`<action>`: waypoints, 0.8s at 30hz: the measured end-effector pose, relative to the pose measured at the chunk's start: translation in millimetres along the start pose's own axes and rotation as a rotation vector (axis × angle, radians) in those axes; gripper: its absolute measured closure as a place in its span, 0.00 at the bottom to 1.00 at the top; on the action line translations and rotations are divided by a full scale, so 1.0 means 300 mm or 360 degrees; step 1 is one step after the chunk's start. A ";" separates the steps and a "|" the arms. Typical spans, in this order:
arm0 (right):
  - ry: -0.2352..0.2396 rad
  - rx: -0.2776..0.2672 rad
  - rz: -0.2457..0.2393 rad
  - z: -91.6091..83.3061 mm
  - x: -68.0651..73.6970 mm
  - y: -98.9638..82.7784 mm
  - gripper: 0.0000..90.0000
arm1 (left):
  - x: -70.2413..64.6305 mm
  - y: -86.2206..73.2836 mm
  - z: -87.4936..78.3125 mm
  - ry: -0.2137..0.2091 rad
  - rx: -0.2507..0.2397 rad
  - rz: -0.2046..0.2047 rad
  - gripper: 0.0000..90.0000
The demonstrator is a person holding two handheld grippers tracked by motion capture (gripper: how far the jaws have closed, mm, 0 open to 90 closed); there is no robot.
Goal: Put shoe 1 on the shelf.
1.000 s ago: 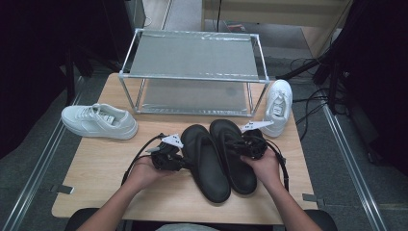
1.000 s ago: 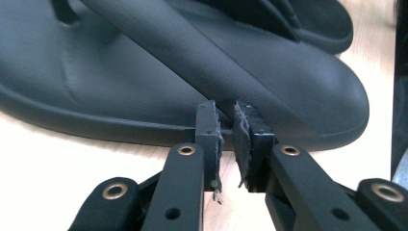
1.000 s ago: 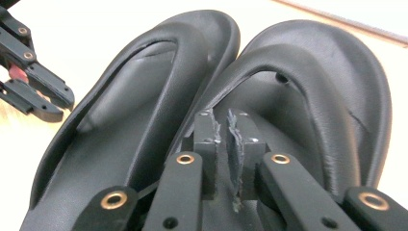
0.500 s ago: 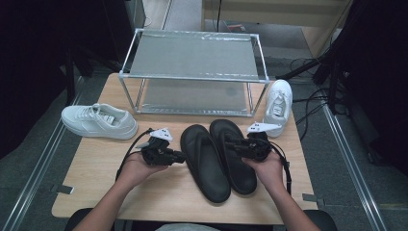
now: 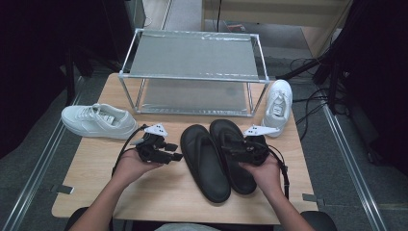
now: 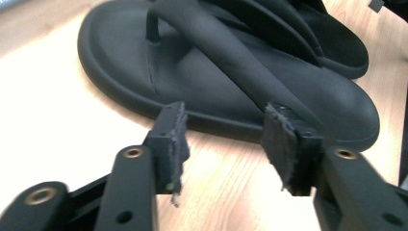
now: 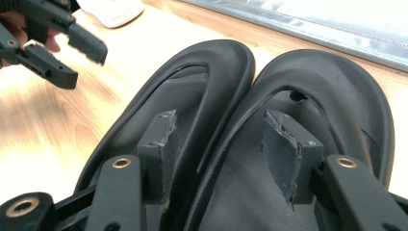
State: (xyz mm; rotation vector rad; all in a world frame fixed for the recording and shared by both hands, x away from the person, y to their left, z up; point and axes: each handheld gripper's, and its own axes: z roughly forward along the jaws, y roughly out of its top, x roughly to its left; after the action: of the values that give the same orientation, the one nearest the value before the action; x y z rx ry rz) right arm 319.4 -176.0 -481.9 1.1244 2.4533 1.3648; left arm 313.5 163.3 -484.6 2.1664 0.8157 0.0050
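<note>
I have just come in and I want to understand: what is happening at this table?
A person sits at a wooden table with a gripper in each hand. A pair of black flip-flops lies side by side between them. Both the left gripper and the right gripper have just been opening; nothing is clamped in either. Two white sneakers flank a metal shoe rack behind.

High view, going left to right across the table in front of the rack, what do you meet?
White sneaker lying on its side → left gripper → left black sandal → right black sandal → upright white sneaker. The right gripper overlaps the right sandal, so it is left out.
</note>
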 end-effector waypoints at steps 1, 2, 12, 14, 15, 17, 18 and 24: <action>0.0000 -0.0004 -0.0007 0.000 0.003 -0.002 0.53 | 0.000 0.004 -0.002 -0.0005 0.0008 -0.0008 0.51; 0.0001 -0.0001 -0.0008 -0.001 0.007 -0.004 0.53 | 0.003 0.008 -0.002 -0.0024 0.0011 -0.0019 0.49; -0.0019 0.0009 -0.0005 -0.016 0.028 -0.028 0.53 | 0.005 0.058 -0.035 -0.0008 -0.0066 -0.0006 0.49; -0.0017 0.0015 0.0004 -0.017 0.029 -0.033 0.53 | 0.011 0.074 -0.040 -0.0025 -0.0050 -0.0010 0.57; -0.0020 0.0021 0.0008 -0.017 0.030 -0.035 0.53 | 0.014 0.084 -0.042 -0.0028 -0.0058 -0.0008 0.60; -0.0030 0.0028 0.0002 -0.018 0.030 -0.039 0.53 | 0.022 0.105 -0.051 -0.0049 -0.0086 -0.0006 0.66; -0.0038 0.0030 0.0000 -0.020 0.032 -0.042 0.53 | 0.027 0.116 -0.057 -0.0055 -0.0093 -0.0002 0.68; -0.0050 0.0040 0.0012 -0.026 0.043 -0.055 0.53 | 0.059 0.180 -0.086 0.0005 -0.0103 -0.0018 0.77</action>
State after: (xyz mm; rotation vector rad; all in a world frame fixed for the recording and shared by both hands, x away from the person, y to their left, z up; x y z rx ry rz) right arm 297.8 -178.2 -486.8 1.1523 2.4537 1.3120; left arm 350.6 165.4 -434.3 2.1015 0.8189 0.0289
